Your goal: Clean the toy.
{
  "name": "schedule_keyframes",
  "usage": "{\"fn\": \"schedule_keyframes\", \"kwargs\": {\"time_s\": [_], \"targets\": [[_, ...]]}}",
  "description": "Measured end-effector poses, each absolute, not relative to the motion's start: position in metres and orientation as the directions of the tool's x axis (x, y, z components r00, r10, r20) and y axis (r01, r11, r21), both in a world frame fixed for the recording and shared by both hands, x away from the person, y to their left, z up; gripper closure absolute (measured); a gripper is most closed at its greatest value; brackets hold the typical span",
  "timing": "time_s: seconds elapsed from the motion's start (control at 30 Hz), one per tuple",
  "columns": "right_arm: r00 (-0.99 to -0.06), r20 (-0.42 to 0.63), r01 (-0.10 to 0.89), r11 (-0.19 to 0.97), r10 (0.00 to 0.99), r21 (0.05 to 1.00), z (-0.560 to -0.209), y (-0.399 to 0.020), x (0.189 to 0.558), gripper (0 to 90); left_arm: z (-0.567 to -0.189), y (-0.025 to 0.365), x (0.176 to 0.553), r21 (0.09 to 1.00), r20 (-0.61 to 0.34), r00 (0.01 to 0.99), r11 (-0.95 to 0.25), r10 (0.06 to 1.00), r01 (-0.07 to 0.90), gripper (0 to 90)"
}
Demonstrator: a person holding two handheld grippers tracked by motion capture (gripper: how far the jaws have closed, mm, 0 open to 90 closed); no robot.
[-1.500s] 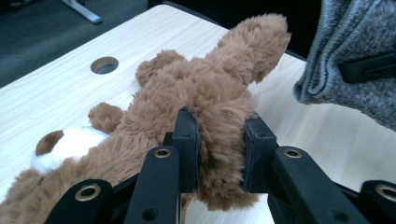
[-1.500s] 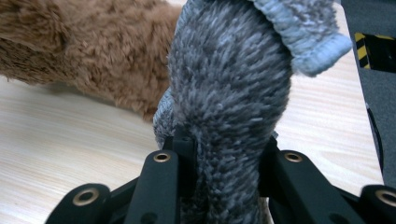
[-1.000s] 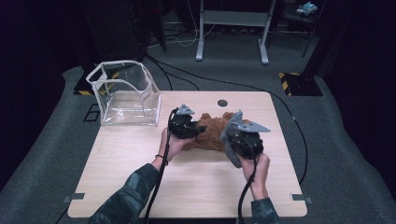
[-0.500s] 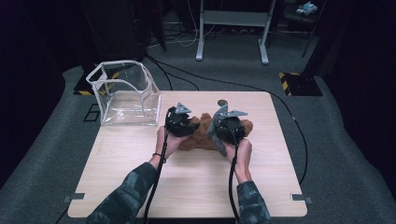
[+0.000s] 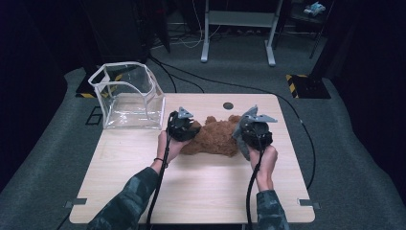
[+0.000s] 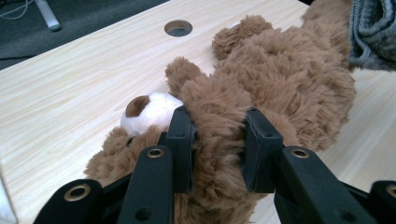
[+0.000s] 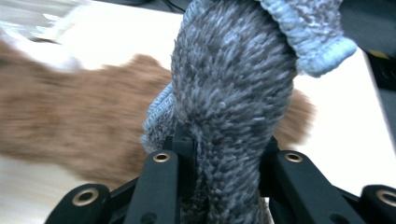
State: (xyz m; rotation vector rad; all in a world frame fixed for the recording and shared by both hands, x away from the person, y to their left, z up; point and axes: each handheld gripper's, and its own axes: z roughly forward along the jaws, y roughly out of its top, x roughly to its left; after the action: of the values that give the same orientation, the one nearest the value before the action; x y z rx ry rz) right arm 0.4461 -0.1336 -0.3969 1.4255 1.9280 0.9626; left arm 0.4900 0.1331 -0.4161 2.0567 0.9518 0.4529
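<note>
A clear plastic box (image 5: pixel 128 98) stands at the far left corner of the pale wooden tabletop (image 5: pixel 201 187), just beside the left gripper (image 5: pixel 181 125) and apart from the brown plush bear (image 5: pixel 215 136), which lies across the middle of the tabletop between the two hands. A round hole (image 5: pixel 228 105) in the tabletop sits beyond the bear, near the far edge; dark cables cross the grey floor (image 5: pixel 344 158) behind. Nothing lies between the bear and the box except the left gripper itself. From above, both grippers cover the bear's ends. The left gripper view discloses what that hides: the bear's white muzzle with a brown nose (image 6: pixel 145 108) to the left of the fingers (image 6: pixel 181 135), and a thick fold of brown fur pinched between them, the fingers narrowed and pressing into the pile. The right gripper view, blurred in its background, shows a grey knitted garment (image 7: pixel 233 93) rising between that gripper's fingers (image 7: pixel 184 144), clamped firmly; the right gripper (image 5: pixel 253 132) sits at the bear's right end.
</note>
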Motion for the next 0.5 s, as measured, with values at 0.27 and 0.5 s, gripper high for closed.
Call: {"fn": "schedule_keyframes", "kwargs": {"time_s": [0.27, 0.5], "targets": [[-0.488, -0.032, 0.555, 0.339, 0.872, 0.76, -0.412, -0.045, 0.454, 70.8, -0.423, 0.128, 0.491, 0.768, 0.024, 0.636, -0.421, 0.771, 0.482, 68.4], [-0.418, -0.031, 0.585, 0.295, 0.908, 0.756, -0.415, -0.072, 0.462, 70.9, -0.423, 0.128, 0.492, 0.766, 0.032, 0.641, -0.43, 0.767, 0.477, 68.8]]}}
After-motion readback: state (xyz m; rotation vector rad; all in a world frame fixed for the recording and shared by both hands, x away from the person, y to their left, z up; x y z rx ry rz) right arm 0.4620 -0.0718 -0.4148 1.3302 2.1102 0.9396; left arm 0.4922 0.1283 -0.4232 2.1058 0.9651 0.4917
